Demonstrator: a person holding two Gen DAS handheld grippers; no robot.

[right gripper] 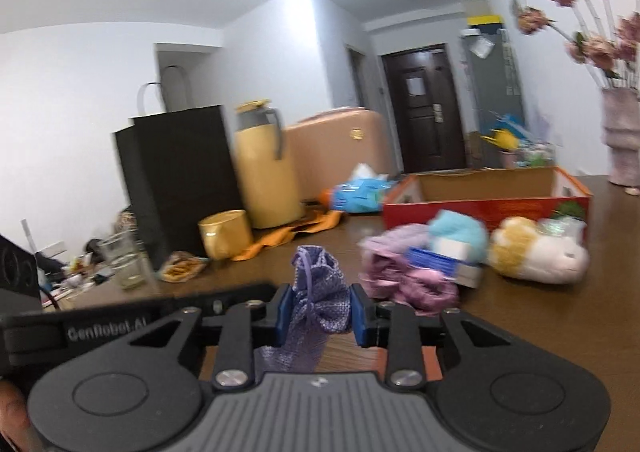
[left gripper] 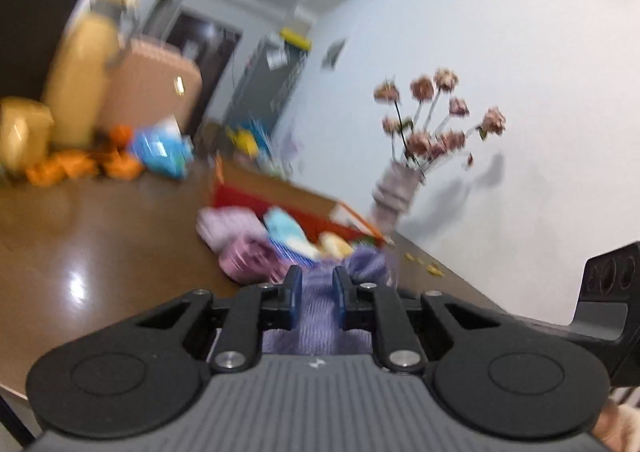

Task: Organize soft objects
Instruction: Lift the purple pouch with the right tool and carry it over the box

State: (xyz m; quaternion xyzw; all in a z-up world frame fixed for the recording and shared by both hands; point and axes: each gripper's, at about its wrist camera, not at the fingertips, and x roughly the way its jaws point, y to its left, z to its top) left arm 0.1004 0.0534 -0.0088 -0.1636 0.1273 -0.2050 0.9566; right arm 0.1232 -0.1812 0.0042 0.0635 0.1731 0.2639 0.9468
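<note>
Item: purple knit pouch (right gripper: 320, 300), drawstring top, soft. Held above the brown tabletop (right gripper: 540, 316) by 2 grippers at once. Right gripper (right gripper: 320, 316): blue pads pressed on either side of the pouch's gathered neck, the mouth rising past the fingertips. Left gripper (left gripper: 316, 300): narrow, pinched on the same fabric, which runs back between the fingers. Other soft goods: pink, lilac, blue and white-yellow pile (right gripper: 460, 256) on the tabletop, against the front wall of the red cardboard box (right gripper: 480, 207), toward the vase (right gripper: 622, 139) edge.
</note>
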